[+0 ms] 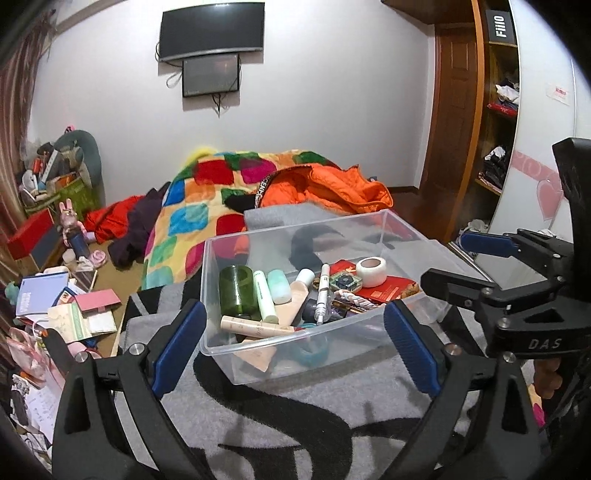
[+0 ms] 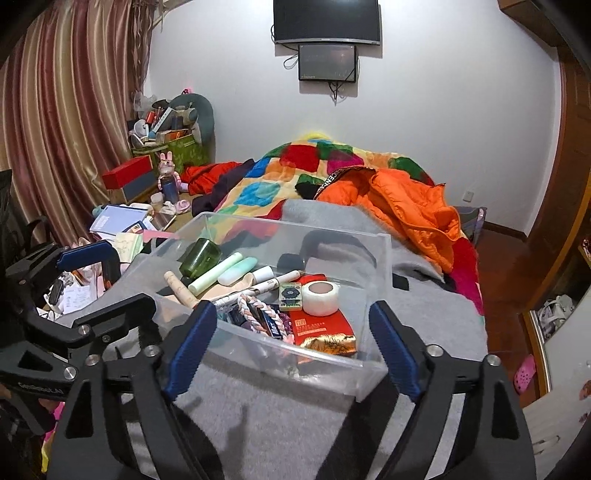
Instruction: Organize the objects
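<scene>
Bedroom with a white wall, a dark screen (image 1: 212, 29) mounted high on it, and a bed covered by a grey blanket (image 1: 295, 413) on which a clear plastic box (image 1: 236, 360) sits, close to the blanket's near edge. Small things are gathered inside the box, likely so they stay together: a green glass (image 1: 238, 291) on its side at the left end, a pale green tube (image 1: 266, 295) beside it, a white pen (image 1: 323, 291) near the middle, a roll of white tape (image 1: 371, 271) and a red packet (image 1: 386, 290) toward the right end. Beyond the box, a patchwork quilt (image 1: 207, 206) and an orange jacket (image 1: 332, 188) lie heaped across the bed. Loose papers and boxes clutter the floor off the bed's left edge. The left gripper (image 1: 295, 343) hovers at the box's near wall with jaws spread wide and nothing between the pads. The right gripper (image 2: 291, 345) does the same at the right end, also gaping and empty. Both seem positioned either side of the box after a drop, or ready to take its rim
</scene>
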`<state>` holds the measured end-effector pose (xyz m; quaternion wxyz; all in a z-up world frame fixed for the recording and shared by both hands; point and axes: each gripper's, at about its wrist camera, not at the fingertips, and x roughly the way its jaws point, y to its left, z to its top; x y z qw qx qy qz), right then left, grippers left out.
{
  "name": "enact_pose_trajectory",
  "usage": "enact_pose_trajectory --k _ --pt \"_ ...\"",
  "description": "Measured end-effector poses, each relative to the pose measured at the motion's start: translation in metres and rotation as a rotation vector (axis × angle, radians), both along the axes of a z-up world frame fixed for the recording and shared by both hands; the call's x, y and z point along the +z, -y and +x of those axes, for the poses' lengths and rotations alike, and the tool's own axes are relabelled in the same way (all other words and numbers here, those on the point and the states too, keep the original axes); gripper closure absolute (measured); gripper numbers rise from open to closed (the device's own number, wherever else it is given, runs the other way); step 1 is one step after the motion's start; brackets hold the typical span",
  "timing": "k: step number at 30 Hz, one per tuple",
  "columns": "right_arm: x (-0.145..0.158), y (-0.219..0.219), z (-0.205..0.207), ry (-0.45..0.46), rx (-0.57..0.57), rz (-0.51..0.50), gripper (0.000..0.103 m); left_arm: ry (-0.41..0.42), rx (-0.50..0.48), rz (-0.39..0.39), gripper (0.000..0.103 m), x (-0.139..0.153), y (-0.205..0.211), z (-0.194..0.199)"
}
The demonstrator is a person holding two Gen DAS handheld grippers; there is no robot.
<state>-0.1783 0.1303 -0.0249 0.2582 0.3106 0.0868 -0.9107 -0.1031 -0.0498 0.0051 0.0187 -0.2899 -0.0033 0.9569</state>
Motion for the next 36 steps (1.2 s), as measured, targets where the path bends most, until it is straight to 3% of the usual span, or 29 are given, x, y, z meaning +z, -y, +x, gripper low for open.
enact_pose_trajectory --k 13,26,36 --pt "-0.014 -0.017 0.015 0.05 -0.023 -0.032 0.018 -0.004 0.072 0.135 0.002 -0.015 0.009 0.015" --pt "-0.023 -0.026 0.023 0.079 -0.035 -0.06 0.018 0.016 0.071 0.064 0.002 -0.021 -0.007 0.023" --pt "-0.02 -0.027 0.027 0.076 -0.029 -0.073 0.018 0.011 0.052 0.053 0.002 -0.018 -0.013 0.026"
